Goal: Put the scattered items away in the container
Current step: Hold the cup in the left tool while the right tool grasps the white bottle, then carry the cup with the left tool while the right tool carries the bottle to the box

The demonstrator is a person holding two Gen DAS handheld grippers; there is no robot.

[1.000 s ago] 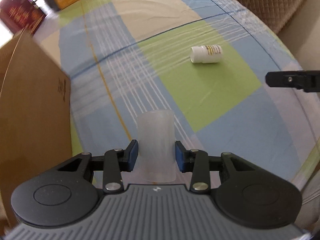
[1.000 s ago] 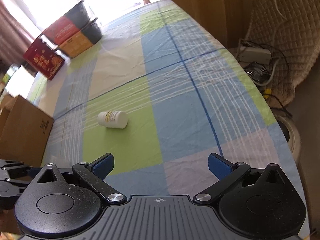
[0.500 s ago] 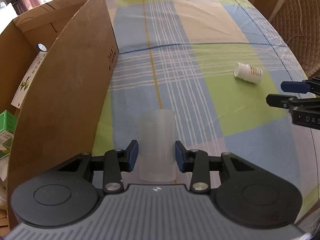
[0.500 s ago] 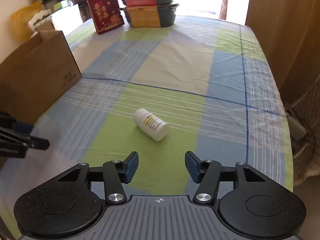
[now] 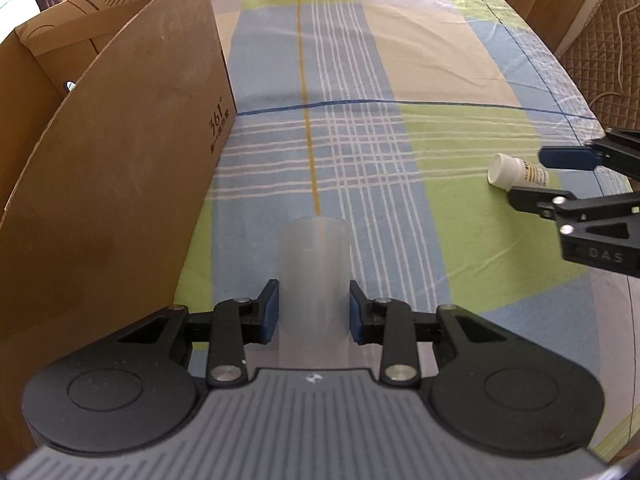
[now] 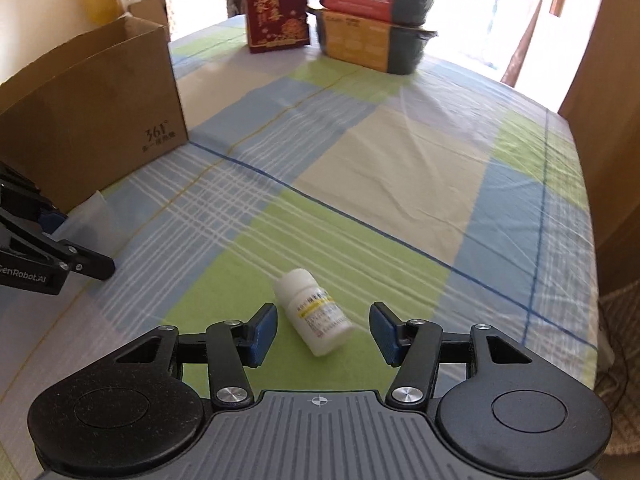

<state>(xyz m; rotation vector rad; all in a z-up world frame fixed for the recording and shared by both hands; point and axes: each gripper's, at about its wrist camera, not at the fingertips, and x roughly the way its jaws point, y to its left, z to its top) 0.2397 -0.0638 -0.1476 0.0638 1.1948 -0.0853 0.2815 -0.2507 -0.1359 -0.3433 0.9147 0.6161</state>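
My left gripper (image 5: 314, 314) is shut on a translucent plastic cup (image 5: 314, 264), held upright just above the checked tablecloth. The open cardboard box (image 5: 120, 168) stands right beside it on the left. A white pill bottle (image 6: 316, 316) with a yellow-striped label lies on its side on a green square. My right gripper (image 6: 323, 330) is open, with a blue pad on either side of the bottle and a gap on both sides. In the left wrist view the bottle (image 5: 516, 172) and the right gripper (image 5: 556, 176) are at the far right. The right wrist view shows the box (image 6: 92, 120) and the cup (image 6: 90, 220).
A red gift box (image 6: 278, 4) and two stacked food boxes (image 6: 372, 12) stand at the table's far end. A quilted chair (image 5: 600, 52) sits past the right table edge. The left gripper's arm (image 6: 40, 248) shows at the left.
My left gripper has swung with the cup toward the cardboard box. My right gripper has moved up to the pill bottle, which now lies between its fingers.
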